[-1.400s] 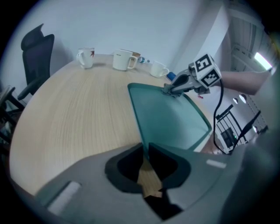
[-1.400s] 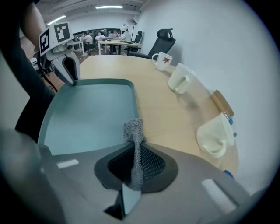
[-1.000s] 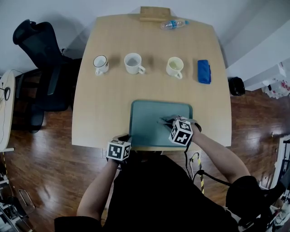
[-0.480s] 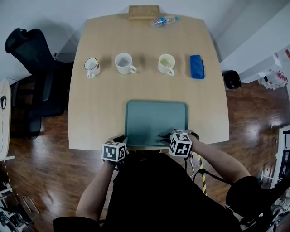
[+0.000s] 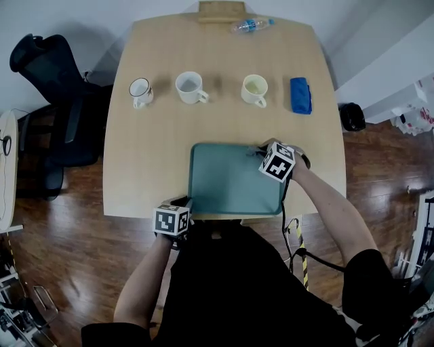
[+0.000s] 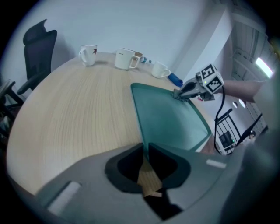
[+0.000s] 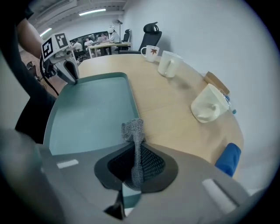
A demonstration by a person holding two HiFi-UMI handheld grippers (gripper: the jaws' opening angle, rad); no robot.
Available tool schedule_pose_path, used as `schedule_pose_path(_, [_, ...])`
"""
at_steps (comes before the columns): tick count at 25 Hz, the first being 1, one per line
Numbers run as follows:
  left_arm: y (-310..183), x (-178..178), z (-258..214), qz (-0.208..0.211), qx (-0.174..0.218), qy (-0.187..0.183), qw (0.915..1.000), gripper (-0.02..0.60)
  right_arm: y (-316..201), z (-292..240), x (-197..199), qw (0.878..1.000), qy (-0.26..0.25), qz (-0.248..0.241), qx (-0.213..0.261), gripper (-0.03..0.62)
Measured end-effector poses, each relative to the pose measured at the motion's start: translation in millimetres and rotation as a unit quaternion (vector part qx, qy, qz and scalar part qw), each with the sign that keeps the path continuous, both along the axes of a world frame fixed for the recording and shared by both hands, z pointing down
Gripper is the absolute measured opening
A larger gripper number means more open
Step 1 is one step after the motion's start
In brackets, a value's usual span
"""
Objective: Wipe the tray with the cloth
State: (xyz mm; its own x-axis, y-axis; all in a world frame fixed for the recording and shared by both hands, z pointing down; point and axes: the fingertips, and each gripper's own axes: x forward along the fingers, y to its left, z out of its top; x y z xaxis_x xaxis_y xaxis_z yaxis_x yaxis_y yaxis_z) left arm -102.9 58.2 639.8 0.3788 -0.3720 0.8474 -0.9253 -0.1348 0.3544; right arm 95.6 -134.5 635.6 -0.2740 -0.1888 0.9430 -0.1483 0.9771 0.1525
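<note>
Black office chair (image 5: pixel 51 74) stands off the table's (image 5: pixel 149 156) left side, well to the left of the left gripper (image 5: pixel 184 202). That gripper's fingers (image 6: pixel 192 157) are pinched onto the near left corner of the tray (image 5: pixel 230 179), with the thin rim running straight in between them. The teal tray lies flat at the table's near edge and stretches away to the right of these fingers, bare inside.

Beyond them, well apart across the wood, stands a row of three cups: a white one with a dark rim (image 5: pixel 140 90), a plain white one (image 5: pixel 190 87) and a cream one (image 5: pixel 255 89). Further back, at the far edge, lie a wooden block (image 5: pixel 221 11) and a clear bottle (image 5: pixel 251 25) on its side.

At the tray's far right corner sits the right gripper (image 5: pixel 261 150). It points steeply down and its fingers (image 7: pixel 183 175) are closed on a grey mesh cloth (image 7: pixel 133 129). The cloth bunches out just ahead of the fingertips, over the tray's inner edge at that corner. A folded blue bundle (image 5: pixel 300 94) lies beyond and slightly right of these fingers, near the cream cup.
</note>
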Motion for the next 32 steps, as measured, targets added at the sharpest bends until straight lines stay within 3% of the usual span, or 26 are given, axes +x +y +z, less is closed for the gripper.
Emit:
schedule_pose_path(3, [-18.1, -7.4, -20.7, 0.015, 0.018, -0.036, 0.9991, 0.067, 3.6, 2.9, -2.3, 0.999, 0.012, -0.025, 0.029, 0.026])
schedule_pose_path(5, [-45.8, -0.2, -49.0, 0.066, 0.068, -0.072, 0.9928, 0.067, 2.0, 3.6, -3.3, 0.999, 0.011, -0.021, 0.035, 0.026])
schedule_pose_path(7, [-67.4, 22.4, -63.6, 0.132, 0.095, -0.08, 0.9834, 0.076, 2.2, 4.7, -2.9, 1.0, 0.002, -0.001, 0.025, 0.026])
schedule_pose_path(9, [-76.4, 45.0, -53.5, 0.188, 0.086, -0.083, 0.9748, 0.102, 5.9, 3.7, -3.1, 1.0, -0.006, 0.013, 0.017, 0.026])
schedule_pose_path(11, [-76.3, 54.7, -34.3, 0.217, 0.061, -0.096, 0.9695, 0.117, 14.4, 1.2, -3.3, 1.0, -0.011, 0.009, 0.014, 0.026])
schedule_pose_path(17, [-64.5, 8.0, -14.2, 0.177, 0.024, -0.146, 0.973, 0.121, 87.0, 1.4, 10.2, 0.999, -0.01, -0.049, -0.012, 0.026])
schedule_pose_path(25, [-65.1, -2.1, 6.4, 0.112, -0.022, -0.094, 0.989, 0.121, 200.5, 3.2, 39.6, 0.987, 0.001, -0.144, -0.074, 0.026])
schedule_pose_path(29, [-64.3, -1.7, 6.0, 0.105, -0.035, -0.087, 0.9901, 0.11, 197.4, 5.3, 50.1, 0.988, 0.01, -0.138, -0.065, 0.026])
schedule_pose_path(32, [-57.7, 1.7, 5.3, 0.074, -0.058, -0.066, 0.9934, 0.058, 171.6, 5.6, 59.5, 0.991, 0.03, -0.122, -0.033, 0.026])
